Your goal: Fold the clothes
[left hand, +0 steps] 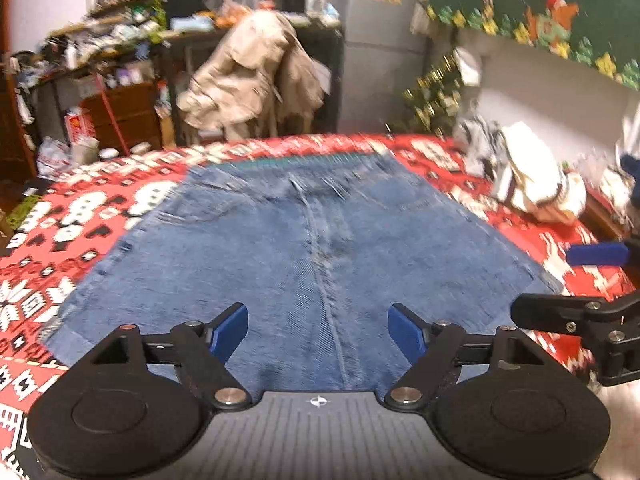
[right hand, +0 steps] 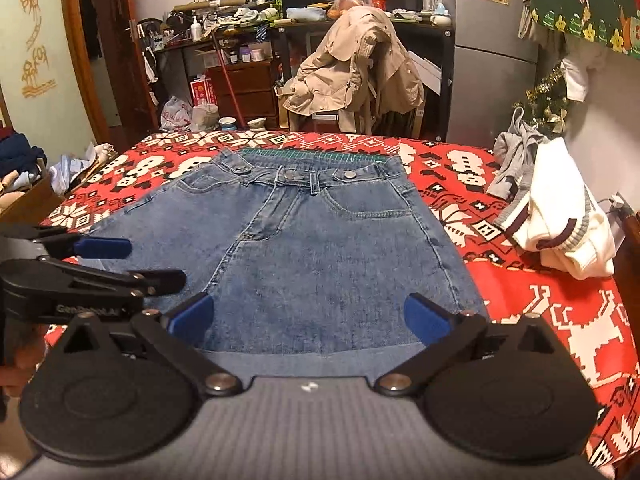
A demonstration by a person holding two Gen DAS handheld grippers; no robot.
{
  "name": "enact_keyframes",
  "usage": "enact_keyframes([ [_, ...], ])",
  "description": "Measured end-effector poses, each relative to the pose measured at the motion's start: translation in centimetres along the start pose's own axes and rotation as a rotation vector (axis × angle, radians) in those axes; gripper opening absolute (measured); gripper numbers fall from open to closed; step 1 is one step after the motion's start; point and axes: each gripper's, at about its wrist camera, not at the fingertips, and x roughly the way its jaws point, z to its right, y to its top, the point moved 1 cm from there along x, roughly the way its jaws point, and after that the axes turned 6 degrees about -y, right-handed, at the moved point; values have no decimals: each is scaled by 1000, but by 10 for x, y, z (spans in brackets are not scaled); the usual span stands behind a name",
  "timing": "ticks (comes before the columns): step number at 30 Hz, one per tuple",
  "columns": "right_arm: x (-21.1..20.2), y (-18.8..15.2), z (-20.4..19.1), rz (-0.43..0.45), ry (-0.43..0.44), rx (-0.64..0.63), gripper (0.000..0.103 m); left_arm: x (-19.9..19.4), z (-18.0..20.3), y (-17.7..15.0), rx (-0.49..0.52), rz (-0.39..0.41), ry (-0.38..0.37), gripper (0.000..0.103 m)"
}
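Note:
A pair of blue jeans [left hand: 280, 248] [right hand: 320, 248] lies flat and folded on the table's red patterned cloth [right hand: 540, 320], with the waistband at the far side and a paler folded edge near me. My left gripper [left hand: 318, 332] hovers over the near part of the denim, open, with nothing between its blue pads. Beside it, my right gripper [right hand: 308, 316] is open wide above the near folded edge, also with nothing between its pads. Each gripper shows in the other's view: the right gripper [left hand: 576, 284] at the right edge, the left gripper [right hand: 136, 262] at the left edge.
A white sweater [right hand: 560, 232] with striped cuffs and a grey garment [right hand: 512, 160] lie bunched at the table's right. A green mat edge [right hand: 312, 154] peeks out behind the waistband. A chair with a beige coat [right hand: 352, 76] and cluttered shelves stand beyond the table.

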Motion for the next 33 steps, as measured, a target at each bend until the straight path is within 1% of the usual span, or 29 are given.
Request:
enact_keyframes([
  [2, 2, -1, 0, -10, 2, 7, 102, -3, -5, -3, -15, 29, 15, 77],
  [4, 6, -3, -1, -18, -20, -15, 102, -3, -14, -6, -71, 52, -9, 80],
  [6, 10, -6, -2, -20, -54, -45, 102, -1, -22, -7, -123, 31, -9, 82],
  [8, 14, -9, -3, -20, -82, -66, 102, 3, -27, -8, -133, 19, -4, 82],
  [10, 17, -13, -1, -21, -64, -64, 102, 7, -32, -10, -120, 11, 8, 82],
  [14, 23, -20, 4, -36, -16, -87, 102, 11, -41, -12, -87, 14, -5, 82],
  [16, 25, -19, 10, -29, 11, -68, 102, 11, -44, -13, -75, 24, 14, 85],
  [18, 26, -17, 15, -26, 43, -49, 102, 10, -52, -16, -89, 36, 20, 90],
  [20, 29, -14, 17, -30, 68, -46, 102, 7, -62, -15, -131, 48, -1, 91],
  [22, 34, -11, 15, -42, 50, -71, 102, 6, -71, -12, -162, 52, -16, 92],
  [24, 39, -6, 14, -49, 31, -83, 102, 5, -79, -7, -167, 46, -18, 93],
  [26, 49, 0, 13, -97, 23, -79, 102, 7, -85, -2, -180, 59, -22, 93],
  [27, 57, 2, 12, -137, 34, -86, 102, 7, -89, -1, -192, 64, -12, 93],
  [28, 61, 4, 11, -145, 39, -98, 102, 8, -92, 1, -202, 64, 1, 93],
  [33, 74, 17, 3, -130, 26, -180, 102, 14, -108, 9, -213, 74, 40, 93],
])
